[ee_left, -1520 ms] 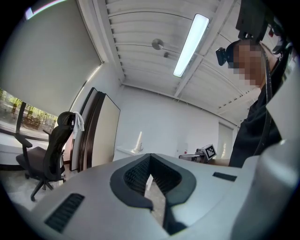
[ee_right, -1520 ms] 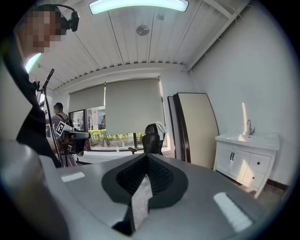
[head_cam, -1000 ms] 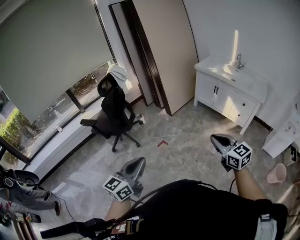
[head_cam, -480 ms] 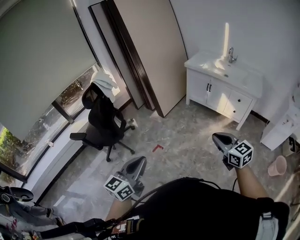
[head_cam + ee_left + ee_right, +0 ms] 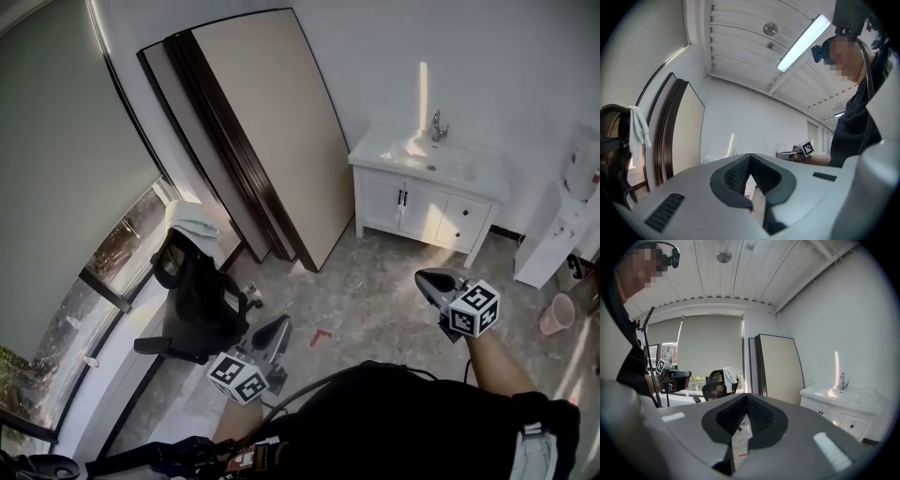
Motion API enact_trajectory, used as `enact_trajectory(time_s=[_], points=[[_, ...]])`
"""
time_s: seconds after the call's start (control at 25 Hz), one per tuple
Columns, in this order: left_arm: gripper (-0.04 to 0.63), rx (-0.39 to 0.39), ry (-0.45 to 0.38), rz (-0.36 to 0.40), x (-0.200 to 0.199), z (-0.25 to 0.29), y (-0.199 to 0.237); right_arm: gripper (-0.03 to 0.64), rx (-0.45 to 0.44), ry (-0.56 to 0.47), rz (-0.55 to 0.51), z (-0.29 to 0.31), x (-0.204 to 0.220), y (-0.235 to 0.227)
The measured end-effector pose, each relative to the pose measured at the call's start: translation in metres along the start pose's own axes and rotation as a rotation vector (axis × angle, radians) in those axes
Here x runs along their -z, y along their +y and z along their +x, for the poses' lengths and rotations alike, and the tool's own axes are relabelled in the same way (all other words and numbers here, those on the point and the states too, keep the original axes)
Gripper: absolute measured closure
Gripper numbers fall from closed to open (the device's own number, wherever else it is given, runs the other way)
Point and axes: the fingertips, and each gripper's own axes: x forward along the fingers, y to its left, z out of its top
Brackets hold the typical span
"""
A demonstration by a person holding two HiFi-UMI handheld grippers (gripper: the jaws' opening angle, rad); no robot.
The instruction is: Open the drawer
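Well apart from both tongs, the drawer [image 5: 463,221] sits shut in the right part of the white sink cabinet [image 5: 380,202] against the far wall; its knob [image 5: 462,214] shows only as a dark dot. Left tongs [image 5: 280,324] and right tongs [image 5: 422,277] hang over the floor [image 5: 375,300], each pair of jaws closed on nothing. In the left gripper view the tongs' own body hides nearly all of the cabinet.

There were two grippers, the left gripper [image 5: 279,324] and the right gripper [image 5: 427,278], one white vanity [image 5: 382,201], one faucet [image 5: 436,125], one office chair [image 5: 199,305], one pink bucket [image 5: 556,314], one red floor mark [image 5: 320,337].
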Motion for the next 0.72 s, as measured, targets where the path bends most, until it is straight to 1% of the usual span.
enact_trajectory(time_s=[0.12, 0.2, 0.36, 0.52, 0.64, 0.72], points=[[0.604, 0.026, 0.005, -0.012, -0.002, -0.001, 0.037, 0.615, 0.01, 0.006, 0.005, 0.033, -0.002, 0.009], [0.604, 0.028, 0.006, -0.028, -0.001, -0.002, 0.059, 0.615, 0.014, 0.021, 0.006, 0.052, 0.001, 0.013], [0.604, 0.029, -0.002, -0.048, -0.001, -0.002, 0.088, 0.615, 0.018, 0.055, -0.01, 0.078, 0.003, 0.014], [0.604, 0.018, -0.02, -0.067, 0.0, 0.004, 0.117, 0.615, 0.009, 0.067, -0.005, 0.103, 0.002, 0.002], [0.604, -0.003, -0.011, -0.081, 0.0, 0.016, 0.131, 0.615, -0.014, 0.061, 0.0, 0.124, -0.001, -0.012], [0.604, -0.018, -0.001, -0.075, 0.001, 0.031, 0.138, 0.615, -0.037, 0.057, -0.001, 0.14, -0.003, -0.027]])
